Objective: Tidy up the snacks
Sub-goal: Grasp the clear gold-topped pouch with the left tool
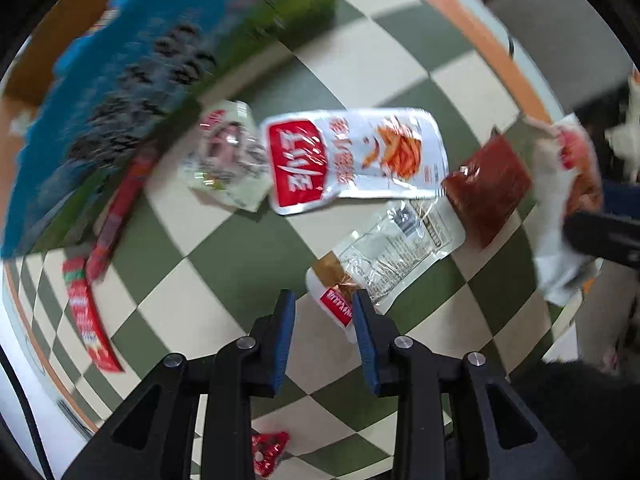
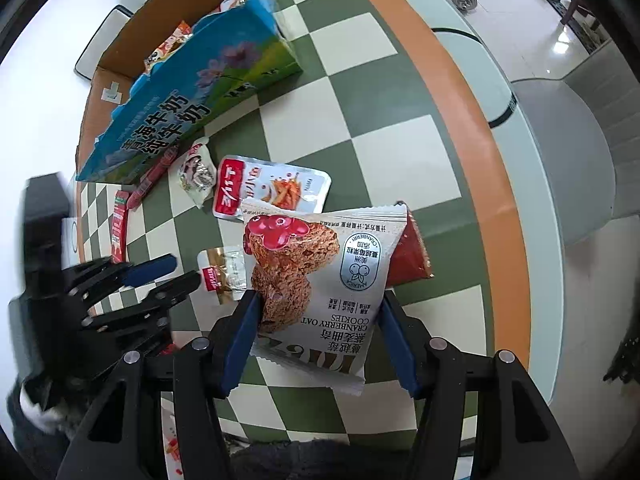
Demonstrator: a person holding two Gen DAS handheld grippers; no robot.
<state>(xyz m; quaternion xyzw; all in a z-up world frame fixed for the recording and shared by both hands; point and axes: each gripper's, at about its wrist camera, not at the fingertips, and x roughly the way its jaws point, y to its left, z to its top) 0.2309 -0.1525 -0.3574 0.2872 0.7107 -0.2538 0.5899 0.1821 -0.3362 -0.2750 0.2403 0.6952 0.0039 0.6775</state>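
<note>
Left wrist view: the left gripper (image 1: 323, 300) hangs over the checkered bench (image 1: 224, 264) with its jaws apart and nothing between them. Its right pad stands just at the corner of a clear pouch (image 1: 394, 254) that lies flat, so this looks like the line-up for the next pick. Beyond the pouch lie a white noodle pack (image 1: 354, 160), a small crumpled wrapper (image 1: 226, 160) and a dark red sachet (image 1: 490, 188), loosely bunched in the middle of the bench. Two red sticks (image 1: 116, 208) lie end to end toward the left edge, beside the blue milk box (image 1: 132, 92), which stands at the far left side and probably serves as the bin. A small red candy (image 1: 267, 454) lies near the bench's near edge. The view is blurred, so finer print cannot be read.

Right wrist view: the right gripper (image 2: 318, 340) is clenched on a cookie pack (image 2: 320, 284), its pads pressing the pack's two side edges, so the bag hangs flat and lifted above the bench, partly covering the sachet and noodle pack below. Held by its edges, the cookies inside are likely spared crushing. The milk box's open top already shows snacks (image 2: 172, 44) inside, at the far left corner, well apart from the held pack.
</note>
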